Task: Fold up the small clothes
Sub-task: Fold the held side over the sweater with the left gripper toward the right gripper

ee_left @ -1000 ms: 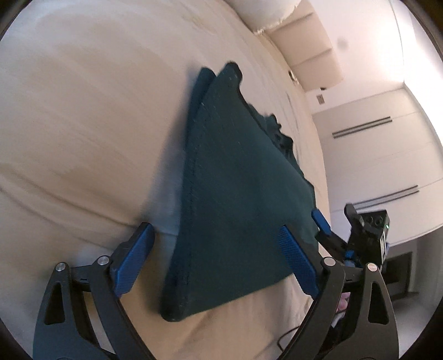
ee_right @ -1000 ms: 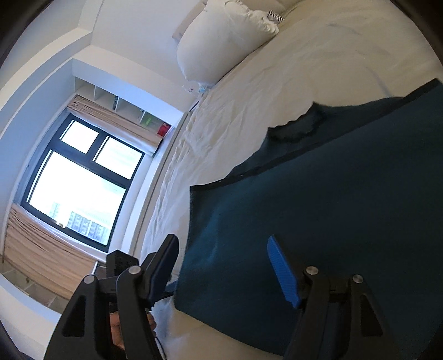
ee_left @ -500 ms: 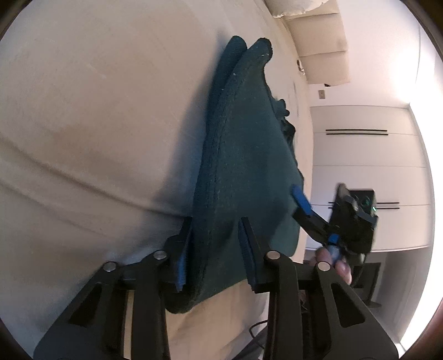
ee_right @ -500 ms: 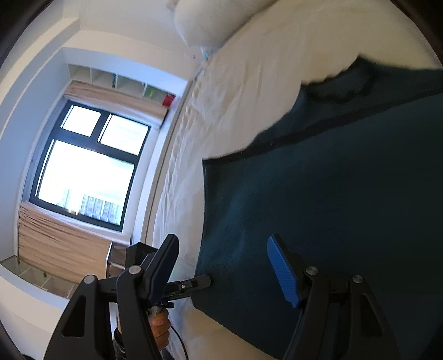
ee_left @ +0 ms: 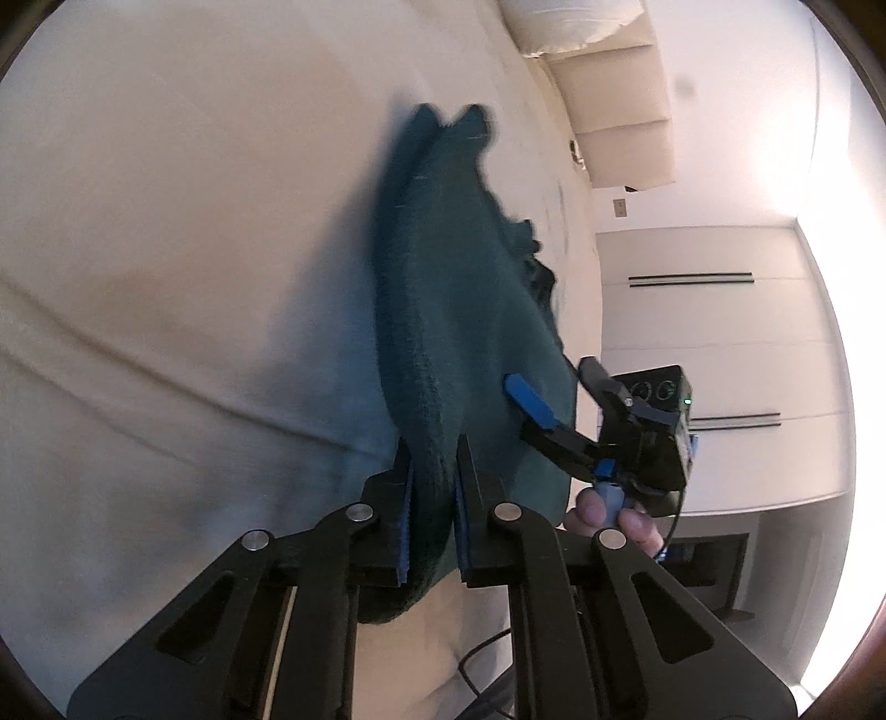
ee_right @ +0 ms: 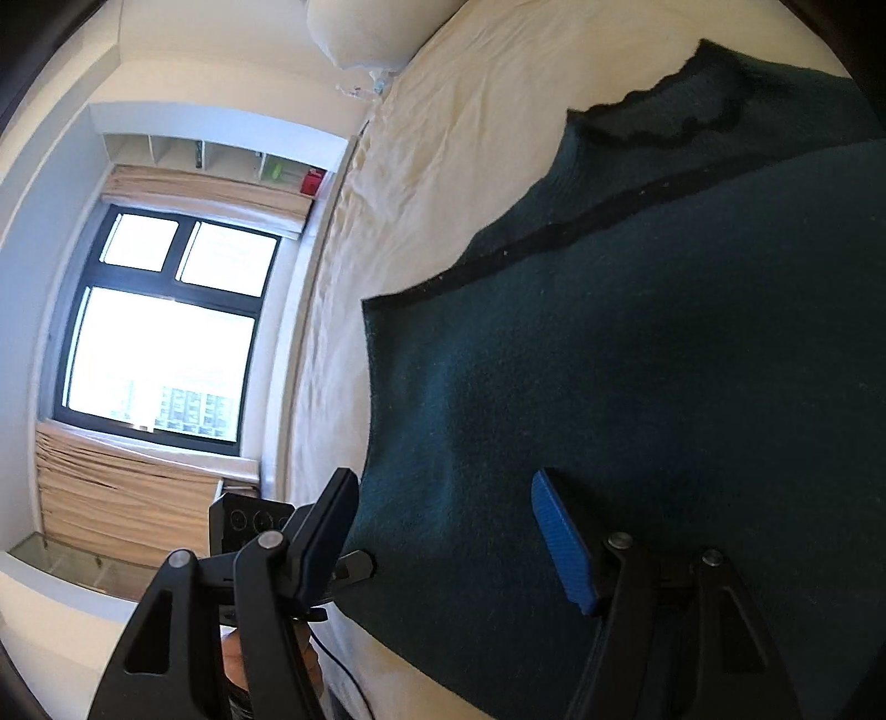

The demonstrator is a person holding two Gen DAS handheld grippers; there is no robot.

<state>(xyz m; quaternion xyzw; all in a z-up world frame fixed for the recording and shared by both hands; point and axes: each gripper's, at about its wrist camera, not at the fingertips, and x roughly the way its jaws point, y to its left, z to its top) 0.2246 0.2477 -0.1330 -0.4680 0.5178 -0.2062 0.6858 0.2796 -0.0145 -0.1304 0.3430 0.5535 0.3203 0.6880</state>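
Observation:
A dark teal knitted garment [ee_left: 443,310] lies on the cream bed sheet [ee_left: 166,221]. My left gripper [ee_left: 431,459] is shut on the garment's near corner, and the cloth bulges between its blue pads. The right gripper [ee_left: 531,404] shows in the left wrist view, held over the garment's right edge. In the right wrist view the garment [ee_right: 637,360] fills the right side, with a darker hem. My right gripper [ee_right: 443,498] is open, its jaws spread wide over the garment's near left corner. The left gripper's body [ee_right: 249,520] shows behind its left finger.
A white pillow [ee_right: 365,27] lies at the bed's head. A window [ee_right: 160,327] with blinds and wall shelves [ee_right: 210,158] stand beside the bed. A padded headboard [ee_left: 614,111] and white wardrobe doors [ee_left: 714,343] are on the other side.
My left gripper has closed from wide open onto the garment's near corner and raised it a little. My right gripper stayed open and moved closer over the garment's corner.

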